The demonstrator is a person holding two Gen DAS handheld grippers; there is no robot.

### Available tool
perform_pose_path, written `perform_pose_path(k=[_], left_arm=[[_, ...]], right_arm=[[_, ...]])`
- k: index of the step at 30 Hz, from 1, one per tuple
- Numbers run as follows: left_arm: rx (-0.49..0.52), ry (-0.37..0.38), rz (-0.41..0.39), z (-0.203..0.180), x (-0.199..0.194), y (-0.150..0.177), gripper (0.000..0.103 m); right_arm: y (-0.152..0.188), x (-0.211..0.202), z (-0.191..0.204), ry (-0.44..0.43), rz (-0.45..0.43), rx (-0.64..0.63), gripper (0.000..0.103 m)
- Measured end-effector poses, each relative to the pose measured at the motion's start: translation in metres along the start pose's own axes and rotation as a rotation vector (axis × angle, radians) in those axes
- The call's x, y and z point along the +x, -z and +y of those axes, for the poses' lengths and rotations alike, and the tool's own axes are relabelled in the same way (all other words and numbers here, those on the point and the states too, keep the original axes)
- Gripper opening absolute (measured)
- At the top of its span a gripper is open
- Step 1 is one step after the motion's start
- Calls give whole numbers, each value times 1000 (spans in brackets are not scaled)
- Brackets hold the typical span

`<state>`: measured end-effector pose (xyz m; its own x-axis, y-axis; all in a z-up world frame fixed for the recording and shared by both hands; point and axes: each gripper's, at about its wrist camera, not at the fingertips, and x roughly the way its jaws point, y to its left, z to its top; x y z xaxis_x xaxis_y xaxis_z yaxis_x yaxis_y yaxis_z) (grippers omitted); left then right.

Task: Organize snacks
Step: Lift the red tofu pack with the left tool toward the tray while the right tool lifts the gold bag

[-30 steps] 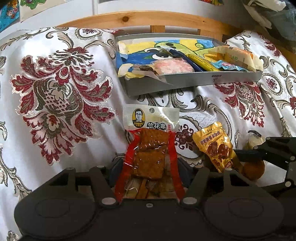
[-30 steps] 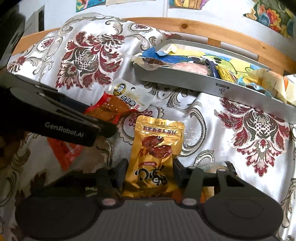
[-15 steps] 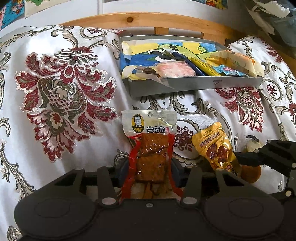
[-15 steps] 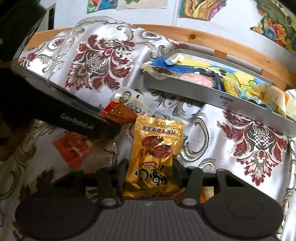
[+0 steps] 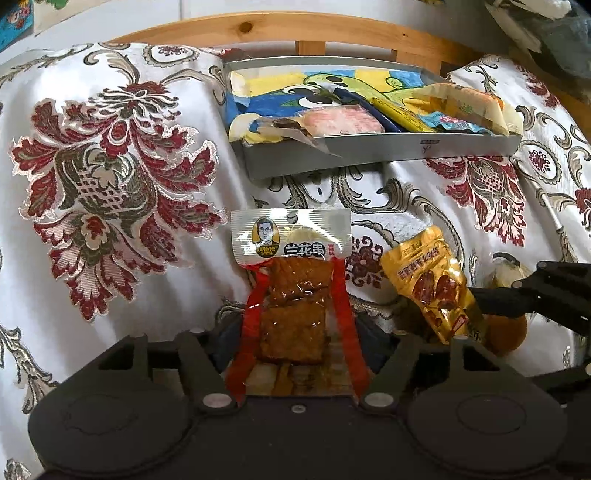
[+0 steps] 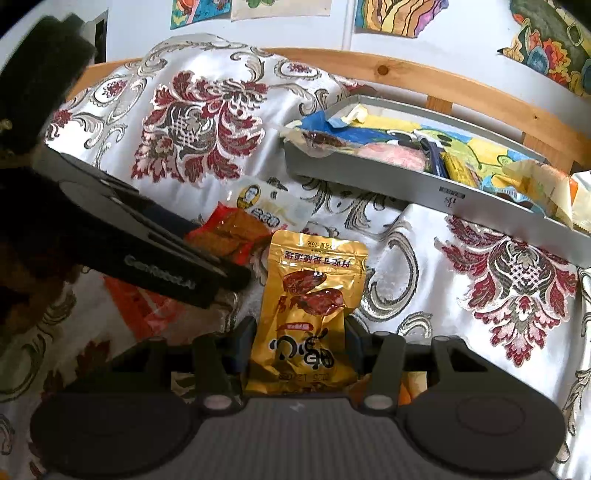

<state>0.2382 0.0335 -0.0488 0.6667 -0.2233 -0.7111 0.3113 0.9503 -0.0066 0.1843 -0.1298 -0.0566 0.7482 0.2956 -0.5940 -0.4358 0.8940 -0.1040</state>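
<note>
My left gripper is shut on a clear tofu snack packet with red stripes and a white header, held upright above the bed. My right gripper is shut on a gold snack pouch, printed upside down as I see it. Each gripper shows in the other view: the right one holding the gold pouch at the lower right, the left one as a dark bar with the tofu packet at its tip. A grey tray holding several snacks lies ahead of both.
The tray rests on a floral white and red bedspread against a wooden headboard. An orange round thing and an orange wrapper lie on the cover near the grippers. Paintings hang on the wall.
Both grippers have risen and moved slightly toward the tray, carrying their packets. The tofu packet now hangs clear of the bedspread.
</note>
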Motion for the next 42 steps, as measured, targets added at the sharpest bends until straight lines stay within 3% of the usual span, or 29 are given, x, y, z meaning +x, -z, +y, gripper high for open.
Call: perform_pose_path(k=[5, 7, 18, 30, 42], left_arm=[[-62, 23, -17, 6, -5, -4, 57], [-56, 20, -31, 4, -9, -5, 47], [-62, 14, -45, 3, -13, -6, 43], [-87, -25, -95, 2, -26, -8, 42], [-111, -18, -139, 0, -38, -8, 42]], right_arm=[[0, -4, 0, 2, -15, 1, 55], [0, -3, 0, 1, -14, 4, 55], [0, -3, -1, -2, -24, 18, 55], [-3, -22, -1, 33, -165, -7, 55], [-2, -22, -5, 53, -181, -4, 55]])
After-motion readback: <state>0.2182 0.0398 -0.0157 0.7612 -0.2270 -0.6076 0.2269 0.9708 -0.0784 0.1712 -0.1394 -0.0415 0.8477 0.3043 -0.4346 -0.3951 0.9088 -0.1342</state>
